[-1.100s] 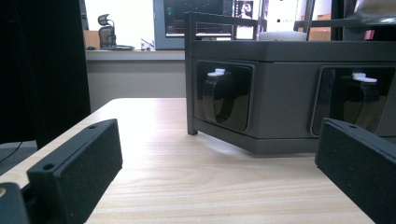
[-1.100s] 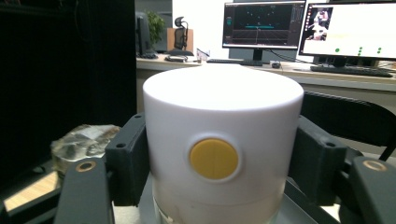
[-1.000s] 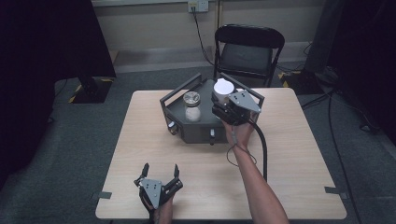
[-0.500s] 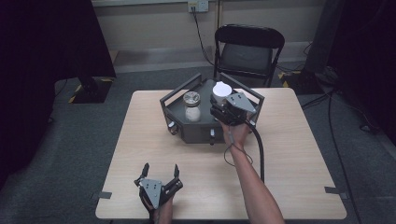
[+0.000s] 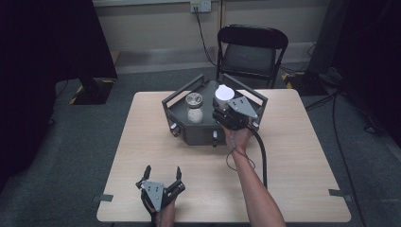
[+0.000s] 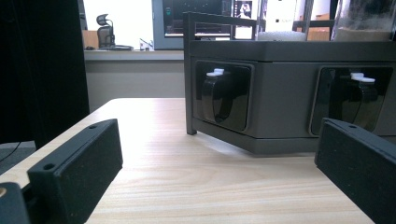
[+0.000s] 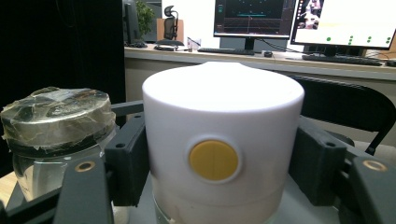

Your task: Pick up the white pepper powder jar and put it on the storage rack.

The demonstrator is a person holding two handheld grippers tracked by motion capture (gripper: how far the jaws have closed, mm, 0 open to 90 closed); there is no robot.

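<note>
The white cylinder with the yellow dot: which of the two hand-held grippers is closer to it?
The right. The right gripper has its fingers clamped on the white cylinder atop the grey box. The left gripper sits open near the table's front edge, well short of the box.

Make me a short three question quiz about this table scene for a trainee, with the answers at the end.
1. True or false: the right gripper is shut on the white cap.
2. What stands beside that cap on the dark tray? A) a glass jar with a taped lid B) a mug C) a bowl
3. Fill in: the left gripper rests near the table's front edge with its jaws ____.

Key:
1. True; the jaws press both sides of the cap in the right gripper view.
2. A, the glass jar.
3. Open, with nothing between them.
</note>
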